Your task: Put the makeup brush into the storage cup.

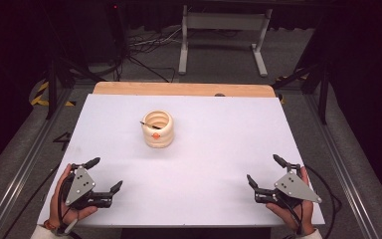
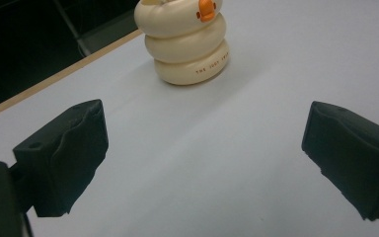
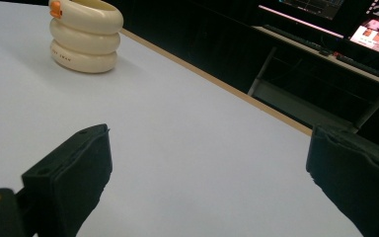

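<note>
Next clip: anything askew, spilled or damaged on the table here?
Nothing stands out. The cream ring-shaped duck holder stands upright on the white table, with a thin dark stick resting at its rim. Both hand-held grippers, left and right, sit open near the front edge, clear of it.

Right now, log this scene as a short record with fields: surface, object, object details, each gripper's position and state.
surface: white table with a wooden strip along the far edge
object: cream ring-stacked holder, standing upright at table centre, slightly left
object details: three stacked rings, an orange beak-like piece on the front, a thin dark item leaning out of the open top
left gripper: near left corner, open, holding nothing
right gripper: near right corner, open, holding nothing
contact: neither gripper touches the holder
</note>
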The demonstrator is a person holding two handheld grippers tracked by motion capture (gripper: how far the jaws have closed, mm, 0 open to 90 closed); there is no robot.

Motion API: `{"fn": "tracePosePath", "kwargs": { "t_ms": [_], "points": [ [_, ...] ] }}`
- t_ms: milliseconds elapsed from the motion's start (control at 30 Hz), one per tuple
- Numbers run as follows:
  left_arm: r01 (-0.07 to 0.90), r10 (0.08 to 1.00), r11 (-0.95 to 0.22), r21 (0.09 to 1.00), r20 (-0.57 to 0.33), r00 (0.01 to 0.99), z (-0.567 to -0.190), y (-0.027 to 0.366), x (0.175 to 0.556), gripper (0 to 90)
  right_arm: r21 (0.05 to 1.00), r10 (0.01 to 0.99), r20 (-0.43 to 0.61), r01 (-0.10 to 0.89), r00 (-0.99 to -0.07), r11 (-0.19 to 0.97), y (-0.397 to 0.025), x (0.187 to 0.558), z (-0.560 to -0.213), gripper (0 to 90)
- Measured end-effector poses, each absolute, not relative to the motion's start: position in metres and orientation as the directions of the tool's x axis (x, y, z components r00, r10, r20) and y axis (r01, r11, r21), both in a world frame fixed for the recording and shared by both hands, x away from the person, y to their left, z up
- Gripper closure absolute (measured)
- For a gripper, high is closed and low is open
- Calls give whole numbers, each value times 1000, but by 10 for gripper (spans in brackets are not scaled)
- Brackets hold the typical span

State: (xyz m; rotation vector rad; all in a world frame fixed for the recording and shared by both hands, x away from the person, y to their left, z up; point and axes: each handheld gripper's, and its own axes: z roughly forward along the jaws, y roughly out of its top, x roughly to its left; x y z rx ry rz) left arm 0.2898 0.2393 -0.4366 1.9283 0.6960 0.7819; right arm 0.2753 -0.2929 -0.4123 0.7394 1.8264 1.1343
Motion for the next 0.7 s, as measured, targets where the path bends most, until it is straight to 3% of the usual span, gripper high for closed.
{"fn": "tracePosePath", "kwargs": {
  "t_ms": [700],
  "points": [
    [138,723,-406,903,225,653,-435,242,289,50,897,795,-368,41,-482,440,-284,275,-413,42]
  ]
}}
